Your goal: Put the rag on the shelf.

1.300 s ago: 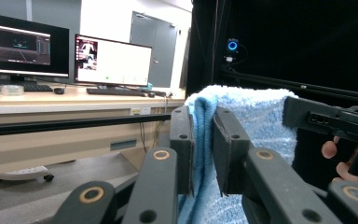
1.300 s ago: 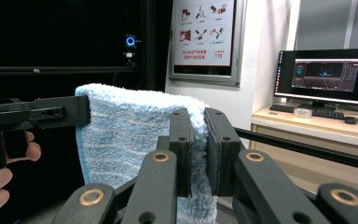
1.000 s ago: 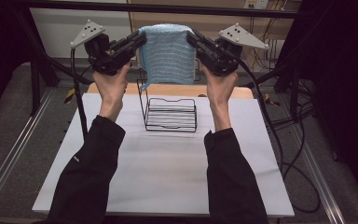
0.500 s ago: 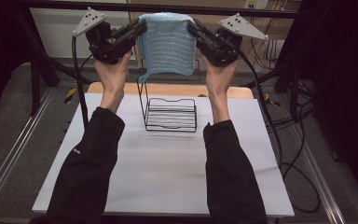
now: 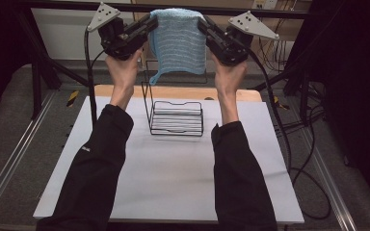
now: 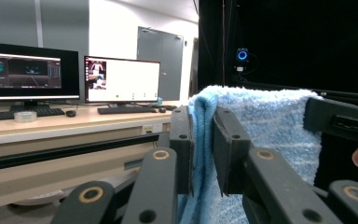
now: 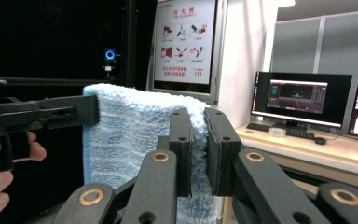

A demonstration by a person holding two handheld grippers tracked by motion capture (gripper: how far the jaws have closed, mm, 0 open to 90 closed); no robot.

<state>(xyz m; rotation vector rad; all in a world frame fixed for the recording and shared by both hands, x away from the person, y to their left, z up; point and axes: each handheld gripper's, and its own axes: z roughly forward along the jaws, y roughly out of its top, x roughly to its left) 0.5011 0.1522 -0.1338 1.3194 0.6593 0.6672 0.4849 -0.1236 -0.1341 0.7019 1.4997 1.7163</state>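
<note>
A light blue striped towel (image 5: 179,43) hangs stretched in the air between my two grippers, high above the table's far edge. My left gripper (image 5: 150,23) is shut on the towel's upper left corner; in the left gripper view the towel (image 6: 265,126) is pinched between the jaws of that gripper (image 6: 200,140). My right gripper (image 5: 203,24) is shut on the upper right corner, and the right gripper view shows the towel (image 7: 130,130) folded between its jaws (image 7: 198,144). Below the towel a black wire rack (image 5: 176,113) stands on the white table top (image 5: 173,178).
A black frame bar (image 5: 173,6) runs across just behind the towel's top edge. A wooden board (image 5: 231,94) lies along the table's far edge. Cables (image 5: 289,139) hang off the right side. Desks with monitors (image 6: 121,79) stand beyond.
Both hands have lifted the towel higher and a little farther away, so its bottom edge hangs higher over the rack. Both grips are unchanged.
</note>
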